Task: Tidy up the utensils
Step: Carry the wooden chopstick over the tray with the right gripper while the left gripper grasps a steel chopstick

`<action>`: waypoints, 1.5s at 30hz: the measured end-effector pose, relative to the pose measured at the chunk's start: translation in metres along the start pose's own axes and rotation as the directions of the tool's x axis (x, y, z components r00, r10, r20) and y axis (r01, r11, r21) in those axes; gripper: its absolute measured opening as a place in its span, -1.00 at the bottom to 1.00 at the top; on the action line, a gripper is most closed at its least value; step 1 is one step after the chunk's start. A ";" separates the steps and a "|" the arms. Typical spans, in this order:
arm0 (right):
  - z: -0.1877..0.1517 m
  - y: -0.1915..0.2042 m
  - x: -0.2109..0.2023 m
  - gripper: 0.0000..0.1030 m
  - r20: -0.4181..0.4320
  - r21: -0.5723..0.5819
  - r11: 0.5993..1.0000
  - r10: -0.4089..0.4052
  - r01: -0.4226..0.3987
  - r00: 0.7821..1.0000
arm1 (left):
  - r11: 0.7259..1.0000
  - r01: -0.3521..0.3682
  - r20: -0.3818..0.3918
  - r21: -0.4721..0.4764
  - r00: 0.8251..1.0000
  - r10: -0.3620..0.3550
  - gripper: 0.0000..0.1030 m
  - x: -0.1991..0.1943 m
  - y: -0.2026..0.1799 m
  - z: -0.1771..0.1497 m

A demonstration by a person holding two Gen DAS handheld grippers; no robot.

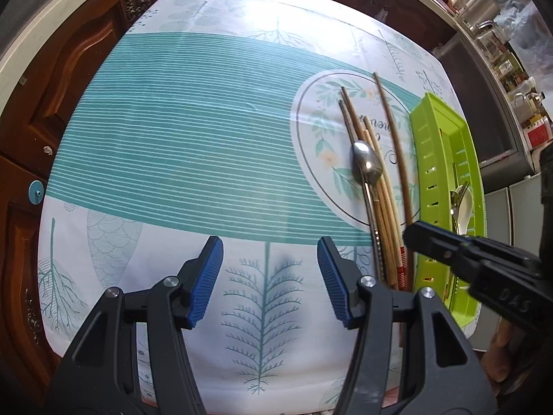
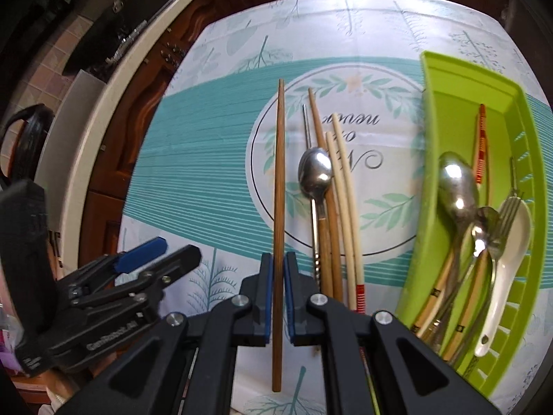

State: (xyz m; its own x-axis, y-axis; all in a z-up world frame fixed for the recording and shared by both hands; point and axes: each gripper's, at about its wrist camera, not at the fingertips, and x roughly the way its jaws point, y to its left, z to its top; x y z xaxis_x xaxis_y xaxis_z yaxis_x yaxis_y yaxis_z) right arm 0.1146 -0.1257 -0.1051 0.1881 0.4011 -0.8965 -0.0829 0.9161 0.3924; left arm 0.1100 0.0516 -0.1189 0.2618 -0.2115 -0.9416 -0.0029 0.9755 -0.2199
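We have the right gripper (image 2: 279, 297) clamped on a dark brown wooden chopstick (image 2: 279, 173), its blue pads pressing the stick's sides in its lower half, so the long tip runs forward over the counter (image 2: 207, 180) and a short tail hangs back below the jaws; gripped there, it should swing without much droop. We judge that this chopstick is bound for the green utensil tray (image 2: 449, 110) at our right, where a large steel spoon (image 2: 458, 186), a fork (image 2: 508, 214), a white ceramic soup spoon (image 2: 501, 276) and a red-banded chopstick (image 2: 481, 145) already lie lengthwise. Just beside the held stick, a steel spoon (image 2: 315, 173), a brown chopstick (image 2: 319, 159) and two pale chopsticks (image 2: 345, 190) with red-striped ends rest in a tight bundle on the printed cloth, between us and the tray, so the carry has to pass above them and over the tray's raised near wall. Our left gripper (image 1: 269, 276) hovers with its jaws wide apart, holding nothing, over bare cloth to the left, well apart from the bundle. That side offers the most free room; the counter edge and the dark wooden cabinet (image 1: 69, 69) bound it beyond.
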 end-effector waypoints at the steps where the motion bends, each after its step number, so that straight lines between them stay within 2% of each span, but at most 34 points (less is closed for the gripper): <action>1: 0.000 -0.002 -0.006 -0.89 0.011 0.004 1.000 0.005 -0.005 1.000 | 1.000 0.003 -0.005 0.006 1.000 -0.003 0.04 0.001 -0.004 0.000; 5: -0.005 -0.020 -0.031 -0.89 0.053 0.036 0.999 0.025 -0.027 0.998 | 0.999 0.051 -0.037 0.008 0.998 -0.051 0.01 0.009 -0.017 0.005; 7: -0.009 -0.033 -0.042 -0.89 0.074 0.060 0.998 0.021 -0.025 0.997 | 0.997 0.074 -0.060 0.004 0.996 -0.073 -0.13 0.015 -0.023 0.010; 11: -0.015 -0.058 -0.058 -0.89 0.114 0.118 0.992 0.018 -0.032 0.993 | 0.995 0.096 -0.113 0.003 0.989 -0.095 -0.21 0.033 -0.041 0.018; 13: -0.018 -0.069 -0.063 -0.89 0.124 0.145 0.989 0.018 -0.036 0.992 | 0.995 0.097 -0.138 0.001 0.986 -0.096 -0.31 0.042 -0.050 0.020; 18: -0.025 -0.093 -0.068 -0.89 0.136 0.190 0.981 0.006 -0.032 0.991 | 0.998 0.061 -0.165 0.008 0.984 -0.059 -0.40 0.058 -0.065 0.024; 26: -0.031 -0.103 -0.069 -0.89 0.148 0.205 0.977 0.020 -0.051 0.989 | 0.999 -0.024 -0.147 0.045 0.989 0.031 -0.42 0.063 -0.085 0.028; 33: -0.033 -0.109 -0.072 -0.89 0.156 0.215 0.975 0.016 -0.050 0.988 | 0.986 -0.116 -0.131 0.118 0.983 0.131 -0.42 0.071 -0.113 0.031; 39: -0.036 -0.109 -0.073 -0.89 0.159 0.213 0.976 0.002 -0.037 0.987 | 0.975 -0.170 -0.115 0.143 0.976 0.187 -0.43 0.074 -0.128 0.032; 41: -0.036 -0.108 -0.072 -0.89 0.155 0.208 0.978 -0.012 -0.021 0.988 | 0.973 -0.166 -0.112 0.161 0.976 0.185 -0.52 0.075 -0.134 0.033; 43: -0.036 -0.108 -0.072 -0.89 0.152 0.209 0.978 -0.016 -0.016 0.988 | 0.970 -0.161 -0.117 0.180 0.976 0.184 -0.91 0.075 -0.137 0.032; 45: -0.036 -0.106 -0.072 -0.89 0.149 0.210 0.978 -0.023 -0.009 0.988 | 0.975 -0.145 -0.121 0.170 0.979 0.167 -0.93 0.076 -0.139 0.030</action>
State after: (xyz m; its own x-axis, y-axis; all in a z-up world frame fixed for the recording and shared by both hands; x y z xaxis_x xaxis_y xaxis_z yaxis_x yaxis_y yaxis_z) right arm 0.0750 -0.2521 -0.0895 0.3341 0.3751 -0.8647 0.1228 0.8923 0.4345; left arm 0.1593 -0.0983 -0.1525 0.1390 -0.0516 -0.9889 0.1233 0.9918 -0.0344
